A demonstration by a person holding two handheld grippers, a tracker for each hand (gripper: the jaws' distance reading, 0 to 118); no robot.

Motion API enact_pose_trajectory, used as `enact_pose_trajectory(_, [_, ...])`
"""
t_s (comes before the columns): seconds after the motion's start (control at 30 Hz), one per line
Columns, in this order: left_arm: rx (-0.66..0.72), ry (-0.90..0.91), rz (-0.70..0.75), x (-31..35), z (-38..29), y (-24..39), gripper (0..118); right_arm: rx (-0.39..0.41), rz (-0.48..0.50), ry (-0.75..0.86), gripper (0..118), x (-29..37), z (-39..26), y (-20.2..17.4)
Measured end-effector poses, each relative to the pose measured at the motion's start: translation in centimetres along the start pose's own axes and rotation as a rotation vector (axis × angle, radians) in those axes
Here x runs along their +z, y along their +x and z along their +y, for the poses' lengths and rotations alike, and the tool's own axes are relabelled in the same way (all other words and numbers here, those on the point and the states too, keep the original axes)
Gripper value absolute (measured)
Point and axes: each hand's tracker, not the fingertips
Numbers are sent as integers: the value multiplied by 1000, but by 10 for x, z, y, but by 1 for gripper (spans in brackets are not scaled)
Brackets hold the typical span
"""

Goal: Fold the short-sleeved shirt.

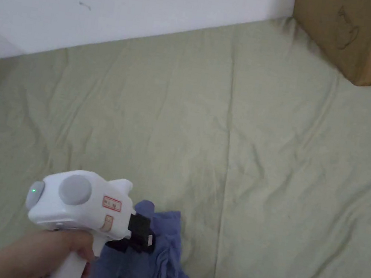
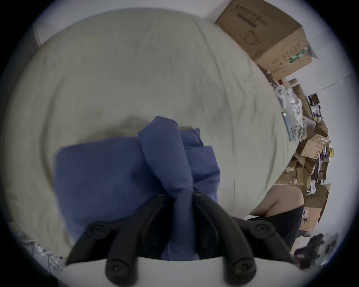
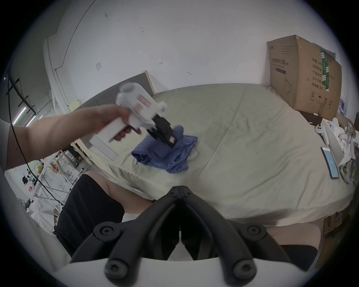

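Note:
A blue short-sleeved shirt [image 1: 155, 258] lies bunched and partly folded near the front edge of a bed with a pale green sheet [image 1: 246, 133]. My left gripper [image 1: 142, 237] sits over the shirt. In the left gripper view that gripper [image 2: 178, 194] is shut on a raised fold of the blue shirt [image 2: 108, 174], which runs up between the black jaws. The right gripper view shows the shirt [image 3: 165, 155] under the left gripper [image 3: 171, 140], held by a hand. My right gripper [image 3: 179, 189] hangs off the bed's front edge, jaws together with nothing between them.
A big cardboard box [image 1: 359, 32] stands at the bed's far right corner, against the white wall. A phone [image 3: 330, 162], a white controller [image 3: 322, 132] and crumpled items lie along the bed's right edge. The person's legs [image 3: 116, 196] are by the front edge.

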Motion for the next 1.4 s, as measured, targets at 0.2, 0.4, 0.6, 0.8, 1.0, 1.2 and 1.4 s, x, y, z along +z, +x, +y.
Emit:
enact_pose_trajectory(0.2, [37, 41, -144, 16, -6, 9, 89, -9, -13, 9, 0, 4, -2, 8])
enact_pose_trajectory(0.4, [-73, 285, 155, 68, -32, -11, 69, -20, 10, 3, 0, -6, -3, 9])
enact_pose_trajectory(0.6, [2, 194, 77, 9, -54, 23, 10, -2, 35, -9, 0, -13, 4, 8])
enact_pose_trajectory(0.8, [-52, 208, 125, -39, -47, 48, 2, -2, 13, -13, 0, -11, 5, 5])
enact_pose_trajectory(1.0, [-105, 277, -67, 21, -51, 41, 1, 4, 35, -41, 0, -33, 19, 2])
enact_pose_trajectory(1.2, [-99, 522, -162, 129, -86, -5, 1, -136, 237, -45, 0, -147, 80, 23])
enact_pose_trajectory(1.4, [14, 529, -138, 137, -120, -89, 1, -284, 340, -208, 0, -284, 91, 36])
